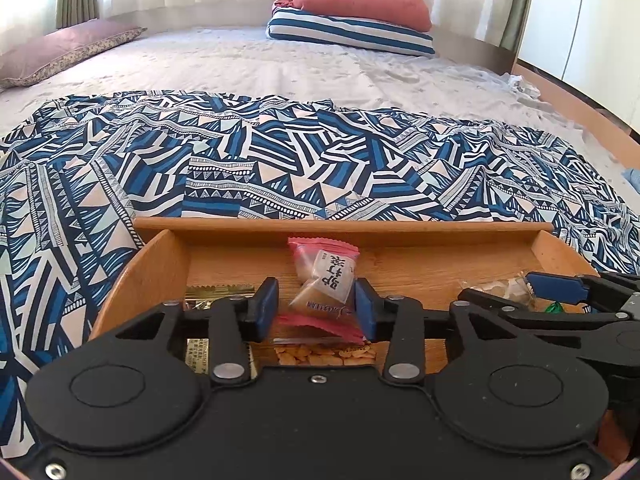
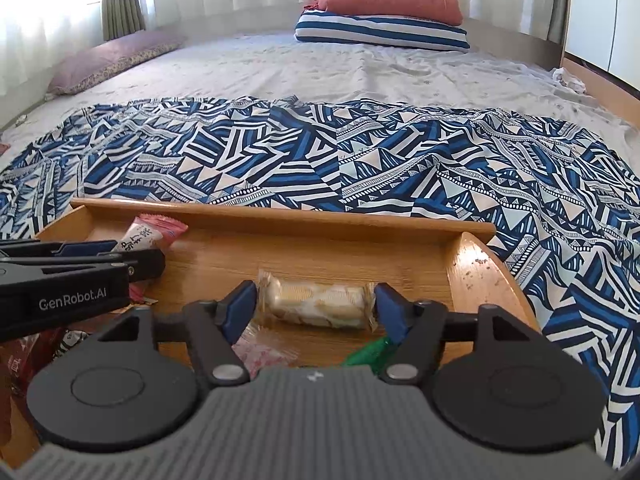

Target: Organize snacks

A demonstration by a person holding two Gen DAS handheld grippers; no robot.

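While both claws sit over the wooden tray [image 1: 168, 256]:
Left claw [image 1: 316, 304]: narrow gap, pink snack packet [image 1: 326, 280] standing between its pads, grip uncertain.
Right claw [image 2: 316, 306]: wide, pads beside the clear cracker pack [image 2: 316, 306] lying flat.
Right view only: green wrapper [image 2: 366, 354].
Room: patterned cloth [image 2: 280, 152] beyond the tray's far wall.

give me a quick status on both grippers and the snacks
Left gripper open, pink-wrapped snack loose between pads. Right gripper open around clear cracker pack. Both over wooden tray. Nothing blocking.
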